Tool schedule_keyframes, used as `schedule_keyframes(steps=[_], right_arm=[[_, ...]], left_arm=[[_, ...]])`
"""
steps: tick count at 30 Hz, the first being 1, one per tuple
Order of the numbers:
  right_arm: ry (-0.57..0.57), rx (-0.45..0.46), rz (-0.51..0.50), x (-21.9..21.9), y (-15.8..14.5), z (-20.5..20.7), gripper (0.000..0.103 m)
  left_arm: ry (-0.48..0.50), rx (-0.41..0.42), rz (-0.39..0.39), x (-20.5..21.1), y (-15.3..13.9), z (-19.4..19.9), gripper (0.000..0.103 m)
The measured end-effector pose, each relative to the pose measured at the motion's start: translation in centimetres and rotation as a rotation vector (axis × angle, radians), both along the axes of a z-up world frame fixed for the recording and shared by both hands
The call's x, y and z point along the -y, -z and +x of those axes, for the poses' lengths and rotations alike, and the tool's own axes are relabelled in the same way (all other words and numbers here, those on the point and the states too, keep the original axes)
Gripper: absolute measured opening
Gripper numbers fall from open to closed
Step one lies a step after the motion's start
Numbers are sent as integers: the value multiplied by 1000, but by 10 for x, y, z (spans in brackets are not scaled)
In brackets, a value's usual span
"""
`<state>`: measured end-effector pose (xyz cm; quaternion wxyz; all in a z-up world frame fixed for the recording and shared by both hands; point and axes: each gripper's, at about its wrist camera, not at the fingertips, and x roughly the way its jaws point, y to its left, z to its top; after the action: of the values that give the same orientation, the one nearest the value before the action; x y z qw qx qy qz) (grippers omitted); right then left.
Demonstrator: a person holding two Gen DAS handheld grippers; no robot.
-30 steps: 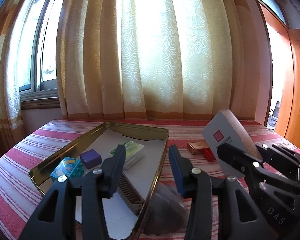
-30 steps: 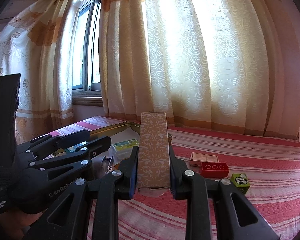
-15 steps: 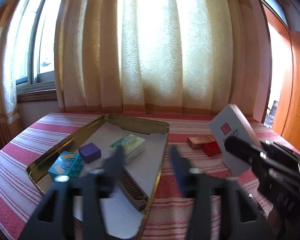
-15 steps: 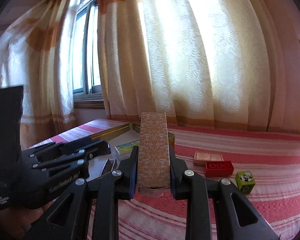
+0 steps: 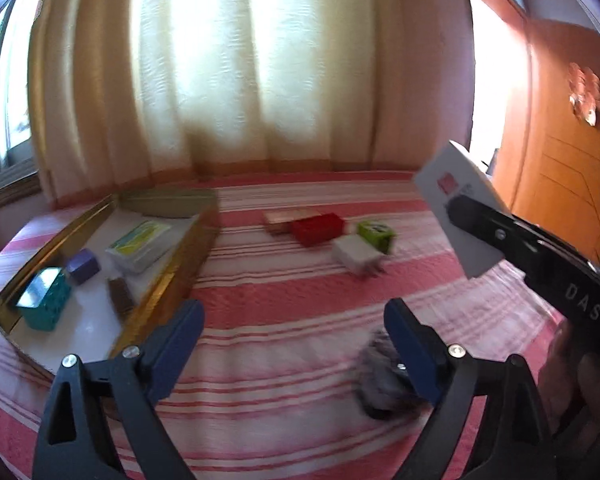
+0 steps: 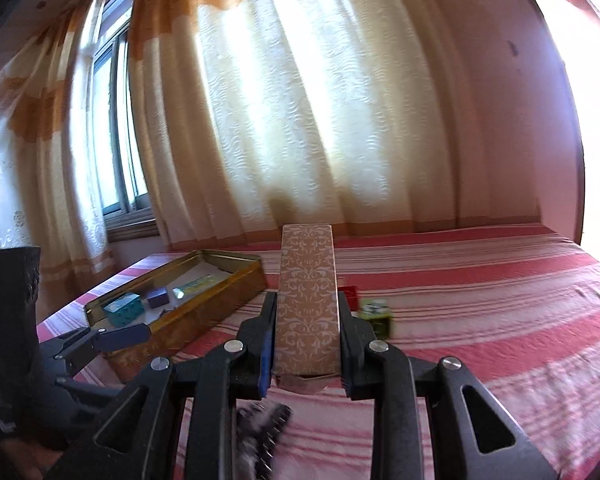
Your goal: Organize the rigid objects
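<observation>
Honestly looks light, stiff and crushable, that patterned box (image 6: 307, 300) pinched low by the right gripper (image 6: 306, 344) at centre frame above the striped cloth (image 6: 480, 312), left gripper (image 5: 292, 344) opening on nothing.

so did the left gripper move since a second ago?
Yes. The left gripper swung right off the gold tray; the tray now sits at the picture's left, jaws opening over bare striped cloth.

glossy gold metal tray (image 5: 168, 276), striped woven cloth (image 5: 292, 312)
</observation>
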<state>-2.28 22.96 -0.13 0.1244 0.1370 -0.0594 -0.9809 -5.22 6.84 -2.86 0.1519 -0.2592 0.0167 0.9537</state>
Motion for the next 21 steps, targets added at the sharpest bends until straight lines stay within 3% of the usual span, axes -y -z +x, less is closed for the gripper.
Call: schedule_keyframes(steps=[2,5,12,18,19,21], right_arm=[[10,0,-3,-8,1,6,28],[26,-3,-16,-19,4,12,28],[34,-6,-59,-36,8,15,28],[19,14,-64,-35,16,11,28],[17,18,-64,-34,16,10,28],[14,21,-63,-32,17,8,28]], left_arm=[[58,58,24,-12,5,-1,100],[85,124,-12,-32,15,-5,100],[71,170,-75,-53,24,-8,97],[106,238,-70,-57,32,-16,60],[112,241,-66,-57,33,-18,49],[117,246,-49,-54,32,-19,49]])
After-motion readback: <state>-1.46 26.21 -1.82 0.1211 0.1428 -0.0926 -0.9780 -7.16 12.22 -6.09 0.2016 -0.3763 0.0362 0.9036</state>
